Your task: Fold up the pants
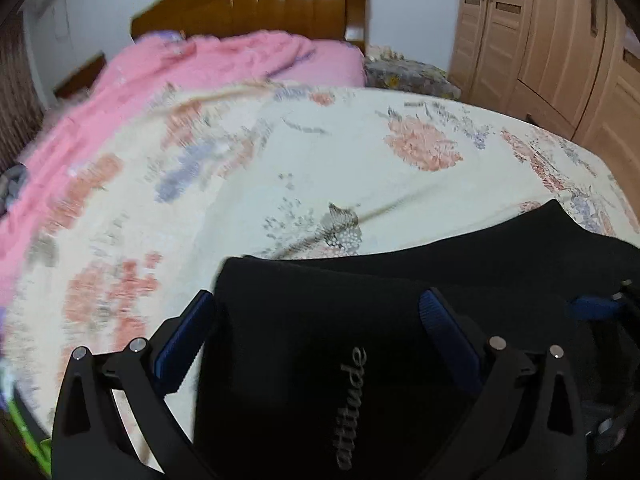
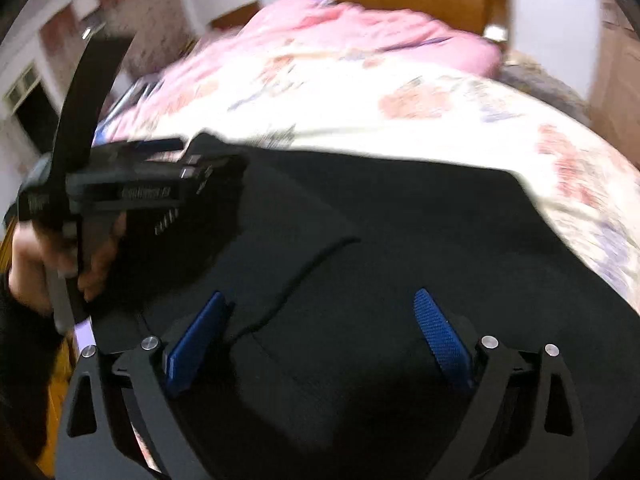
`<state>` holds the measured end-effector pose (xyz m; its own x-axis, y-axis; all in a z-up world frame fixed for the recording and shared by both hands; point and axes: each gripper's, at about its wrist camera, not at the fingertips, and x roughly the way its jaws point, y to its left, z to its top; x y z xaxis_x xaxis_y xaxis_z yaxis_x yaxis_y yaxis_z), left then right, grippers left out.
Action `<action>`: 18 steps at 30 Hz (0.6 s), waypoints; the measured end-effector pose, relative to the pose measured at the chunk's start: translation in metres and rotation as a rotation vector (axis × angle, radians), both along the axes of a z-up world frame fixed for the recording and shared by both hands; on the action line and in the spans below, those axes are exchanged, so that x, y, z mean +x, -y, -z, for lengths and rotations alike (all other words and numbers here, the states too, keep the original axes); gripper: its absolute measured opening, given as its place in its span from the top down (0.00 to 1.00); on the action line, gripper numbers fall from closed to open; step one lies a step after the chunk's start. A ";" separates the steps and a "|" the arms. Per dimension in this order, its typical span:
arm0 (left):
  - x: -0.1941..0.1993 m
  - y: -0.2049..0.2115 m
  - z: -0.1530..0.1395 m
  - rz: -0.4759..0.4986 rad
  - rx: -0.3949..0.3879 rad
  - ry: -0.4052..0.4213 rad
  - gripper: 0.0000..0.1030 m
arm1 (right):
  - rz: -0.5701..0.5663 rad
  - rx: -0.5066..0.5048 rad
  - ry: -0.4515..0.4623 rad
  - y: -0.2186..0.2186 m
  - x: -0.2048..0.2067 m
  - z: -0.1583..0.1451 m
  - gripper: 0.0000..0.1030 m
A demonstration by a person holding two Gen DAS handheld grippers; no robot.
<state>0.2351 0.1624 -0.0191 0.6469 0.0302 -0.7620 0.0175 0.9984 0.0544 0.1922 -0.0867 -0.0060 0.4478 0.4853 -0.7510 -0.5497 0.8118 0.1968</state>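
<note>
Your left tongs (image 1: 316,336) stand wide open, the blue pads spread to either side of the black pants (image 1: 360,340), gripping nothing. Your right tongs (image 2: 324,336) are spread open too, hanging over the same dark cloth with nothing held between the pads.

The pants lie on the near part of the bed, on a cream bedspread (image 1: 280,168) printed with pink and lavender flowers. In the left wrist view a pale script logo (image 1: 352,404) runs along the fabric between the fingers. From the right wrist view the pants (image 2: 380,248) cover most of the lower frame, a curved seam crossing them, and your left hand (image 2: 32,264) shows at the left edge around the other tool's handle.

Farther up the bed a pink quilt (image 1: 192,72) is bunched toward a glossy brown wooden headboard (image 1: 280,4). A light wooden wardrobe (image 1: 540,40) with louvred door panels stands along the right, and the wall behind is white. Both views are blurred.
</note>
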 end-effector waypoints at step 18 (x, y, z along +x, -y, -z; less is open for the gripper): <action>-0.142 0.005 0.019 -0.057 0.062 0.051 0.01 | -0.056 -0.034 0.055 -0.002 -0.066 0.011 0.07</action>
<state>0.0929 0.1571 -0.0383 0.6808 0.1141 -0.7235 -0.0438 0.9924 0.1152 0.1262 -0.0846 -0.0173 0.4617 0.4856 -0.7423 -0.6038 0.7851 0.1380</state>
